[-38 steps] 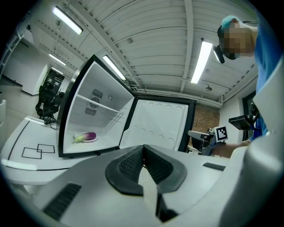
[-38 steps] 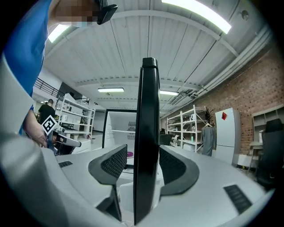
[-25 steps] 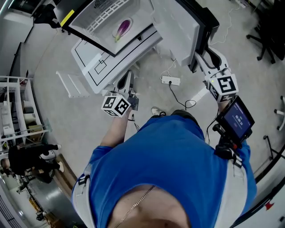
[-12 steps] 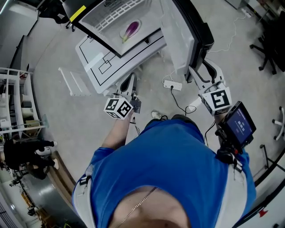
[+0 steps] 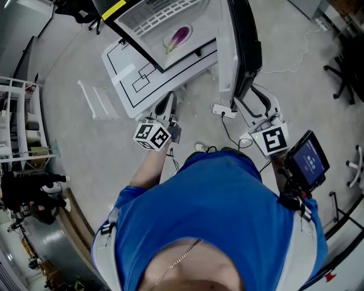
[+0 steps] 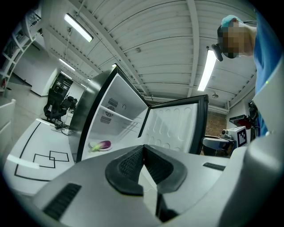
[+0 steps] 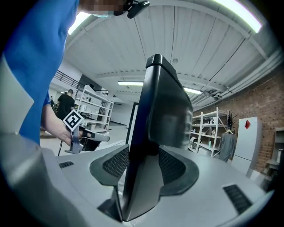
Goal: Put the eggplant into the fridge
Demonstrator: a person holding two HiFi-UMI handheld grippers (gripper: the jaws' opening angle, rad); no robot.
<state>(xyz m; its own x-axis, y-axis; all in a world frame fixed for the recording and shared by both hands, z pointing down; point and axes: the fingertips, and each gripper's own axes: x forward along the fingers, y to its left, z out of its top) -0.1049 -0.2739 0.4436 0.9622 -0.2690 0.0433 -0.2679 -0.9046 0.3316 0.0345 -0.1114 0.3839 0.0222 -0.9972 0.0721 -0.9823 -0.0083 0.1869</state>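
Note:
The purple eggplant [image 5: 178, 37] [image 6: 101, 144] lies on a small plate on a shelf inside the open white fridge [image 5: 153, 17]. My left gripper [image 5: 166, 102] [image 6: 143, 153] hangs in front of the fridge, shut and empty, pointing level at the cavity. My right gripper [image 5: 248, 94] [image 7: 141, 165] has the edge of the dark fridge door [image 5: 242, 51] [image 7: 155, 133] between its pads. Both pads lie against the door, and the jaws are opening.
A white board with black rectangles [image 5: 131, 74] lies in front of the fridge. A power strip [image 5: 222, 111] with cables lies on the floor beneath the door. Metal shelving [image 5: 17, 131] and another person [image 5: 28, 196] are at the left. Office chairs [image 5: 347, 74] stand at the right.
The fridge door has swung leftward toward the cabinet with my right gripper on its edge. My left gripper has shifted slightly and stays shut.

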